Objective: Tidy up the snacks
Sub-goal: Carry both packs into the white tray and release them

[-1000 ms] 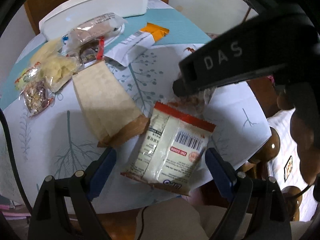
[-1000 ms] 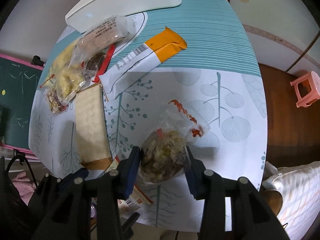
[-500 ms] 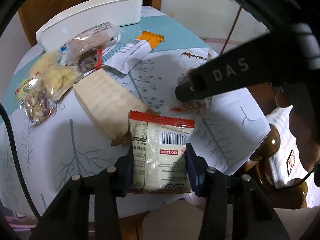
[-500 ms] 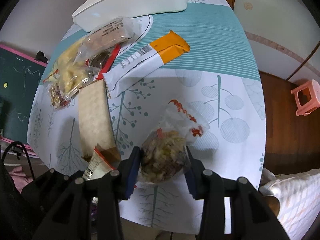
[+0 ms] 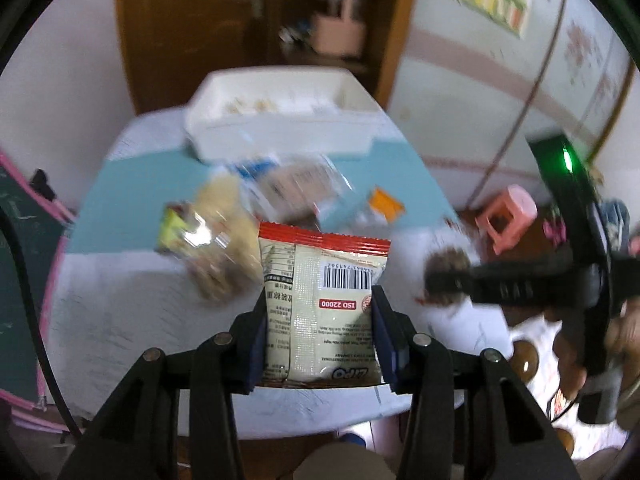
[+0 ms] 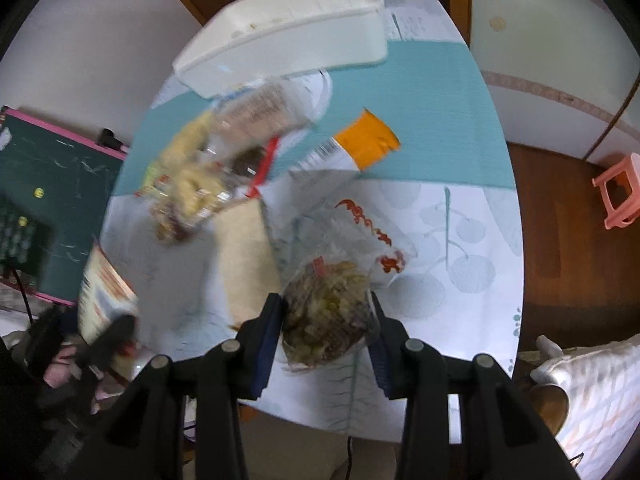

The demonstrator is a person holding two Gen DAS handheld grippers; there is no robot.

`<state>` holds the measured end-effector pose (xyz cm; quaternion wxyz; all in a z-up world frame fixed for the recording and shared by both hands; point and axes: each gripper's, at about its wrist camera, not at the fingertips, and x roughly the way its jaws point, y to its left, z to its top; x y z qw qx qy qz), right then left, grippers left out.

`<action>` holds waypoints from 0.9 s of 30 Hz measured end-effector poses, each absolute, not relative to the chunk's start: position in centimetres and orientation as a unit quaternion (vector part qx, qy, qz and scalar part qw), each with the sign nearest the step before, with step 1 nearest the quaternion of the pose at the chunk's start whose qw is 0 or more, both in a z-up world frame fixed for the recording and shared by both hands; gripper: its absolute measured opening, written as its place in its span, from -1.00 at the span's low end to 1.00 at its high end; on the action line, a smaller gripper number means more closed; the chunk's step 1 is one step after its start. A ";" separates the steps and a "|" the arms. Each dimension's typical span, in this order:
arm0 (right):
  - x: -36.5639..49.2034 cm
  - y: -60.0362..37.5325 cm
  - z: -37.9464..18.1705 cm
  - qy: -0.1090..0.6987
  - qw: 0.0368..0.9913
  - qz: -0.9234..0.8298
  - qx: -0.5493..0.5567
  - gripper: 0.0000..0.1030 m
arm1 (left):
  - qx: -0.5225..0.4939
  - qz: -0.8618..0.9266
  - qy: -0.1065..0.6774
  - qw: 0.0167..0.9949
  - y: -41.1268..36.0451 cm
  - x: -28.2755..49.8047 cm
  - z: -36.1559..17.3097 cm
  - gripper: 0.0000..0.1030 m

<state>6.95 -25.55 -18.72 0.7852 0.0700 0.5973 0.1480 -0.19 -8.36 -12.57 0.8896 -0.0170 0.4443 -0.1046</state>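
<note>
Left gripper (image 5: 320,336): clamped across the width of a flat foil sachet (image 5: 320,312), cream with a red crimped top edge, barcode and small print facing the camera. Held by the side seams near the bottom, probably so the sachet stands stiff and upright for a drop into the bin, not flopping over. Lifted clear of the table.

Right gripper (image 6: 326,320): closed on a clear crinkly bag of mixed nuts and dried fruit (image 6: 326,312), lumpy and soft, bulging between the pads. Loose printed top of the bag trailing forward over the cloth; whether it touches the cloth, cannot tell. Grip low on the filled part, likely because the empty film above would only slip.

White plastic bin (image 5: 280,120): long, rectangular, rounded corners, smooth walls, at the far edge of the round table (image 6: 460,280); apparently the destination for both packets, with something pale already inside, too blurred to name.

Between grippers and bin, on the leaf-printed cloth: an orange-and-white wrapper (image 6: 352,148), a tan paper-like packet (image 6: 244,256) lying flat, and a blurred heap of clear cellophane bags (image 6: 208,176) with pale yellow contents.

Pink plastic stool (image 6: 618,188) on the wooden floor, well apart from the table.
</note>
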 end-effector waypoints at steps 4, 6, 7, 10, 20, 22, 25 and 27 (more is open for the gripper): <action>6.6 -25.2 -15.7 0.575 0.796 0.169 0.085 -0.22 | -0.030 -0.074 0.415 0.907 -6.1 0.6 -8.3 -0.15; 6.3 -25.2 -14.2 0.563 0.802 0.179 0.094 -0.22 | -0.032 -0.061 0.400 0.914 -5.3 1.1 -6.3 -0.15; 6.0 -25.2 -13.5 0.556 0.804 0.184 0.100 -0.22 | -0.033 -0.058 0.394 0.917 -5.1 1.2 -5.5 -0.15; 5.7 -25.0 -11.1 0.536 0.813 0.197 0.112 -0.22 | -0.039 -0.046 0.374 0.926 -4.5 2.0 -2.9 -0.15; 6.8 -24.5 -5.0 0.477 0.844 0.207 0.132 -0.21 | -0.043 -0.040 0.349 0.935 -3.1 6.6 2.0 -0.15; 7.5 -24.2 -3.9 0.468 0.850 0.205 0.130 -0.21 | -0.039 -0.044 0.347 0.936 -2.8 7.8 2.4 -0.15; 9.7 -23.4 -2.5 0.457 0.859 0.191 0.131 -0.21 | -0.036 -0.055 0.350 0.934 -2.2 10.6 2.7 -0.15; 11.2 -23.0 -2.3 0.454 0.862 0.181 0.132 -0.21 | -0.040 -0.066 0.358 0.930 -1.6 12.9 2.6 -0.14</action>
